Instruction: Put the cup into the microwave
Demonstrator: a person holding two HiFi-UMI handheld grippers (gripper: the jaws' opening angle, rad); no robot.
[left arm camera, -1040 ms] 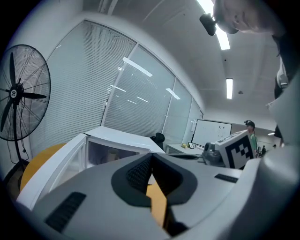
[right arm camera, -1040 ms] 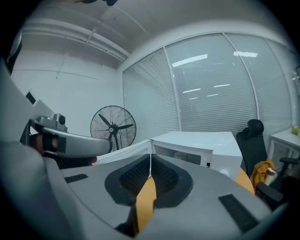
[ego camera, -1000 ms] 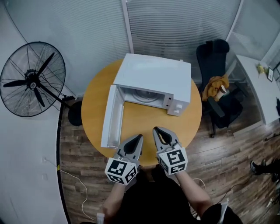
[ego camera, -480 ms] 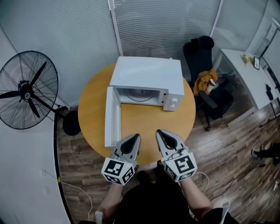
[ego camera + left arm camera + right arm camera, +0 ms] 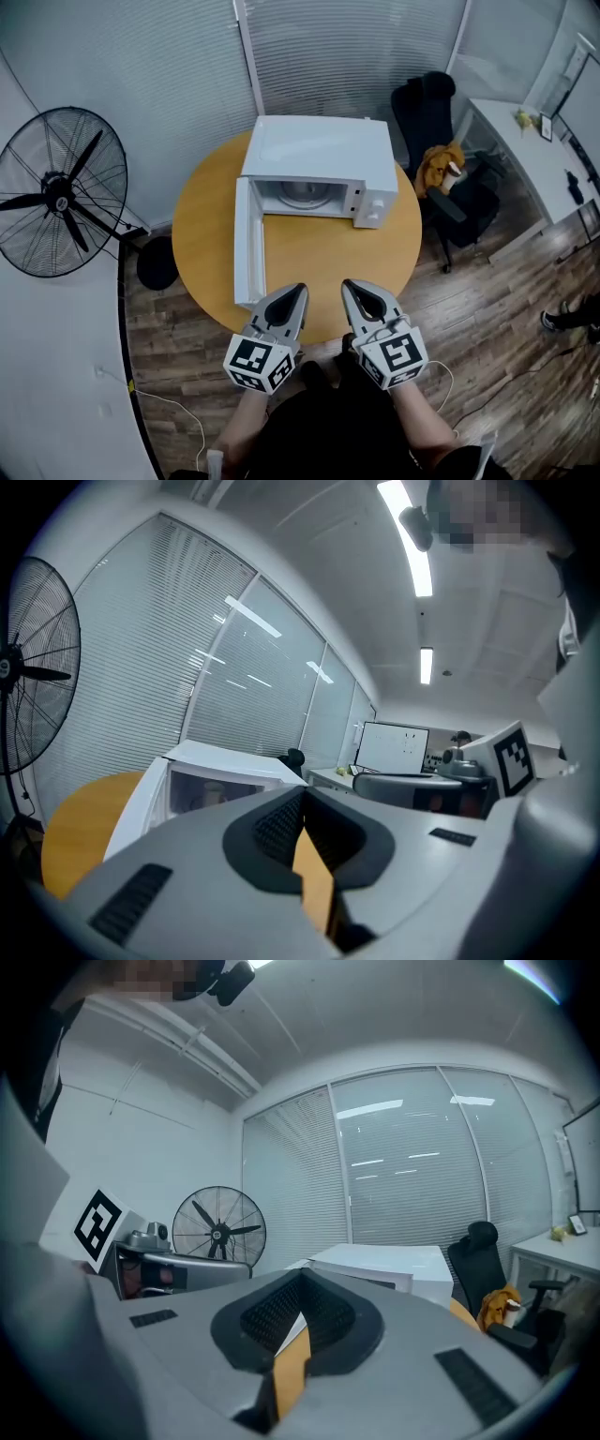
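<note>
A white microwave (image 5: 323, 155) stands at the back of the round yellow table (image 5: 202, 234). Its door (image 5: 247, 242) is swung open to the left and juts toward me. Inside the cavity I see a pale round shape (image 5: 302, 194); whether it is the cup or the turntable I cannot tell. My left gripper (image 5: 296, 292) and right gripper (image 5: 352, 287) hover side by side over the table's near edge, both pointing at the microwave. Both are shut with nothing between the jaws. In the left gripper view the left gripper (image 5: 302, 794) faces the open microwave (image 5: 220, 778). The right gripper (image 5: 302, 1275) sees the microwave (image 5: 375, 1265) ahead.
A large standing fan (image 5: 58, 192) is on the floor to the left. A black office chair (image 5: 436, 112) with an orange cloth (image 5: 439, 167) stands right of the table, and a white desk (image 5: 520, 150) beyond it. Window blinds close off the back.
The head view has swung a little, so the microwave sits differently in the picture. The right gripper has drifted slightly to the right. Both grippers stay shut and empty.
</note>
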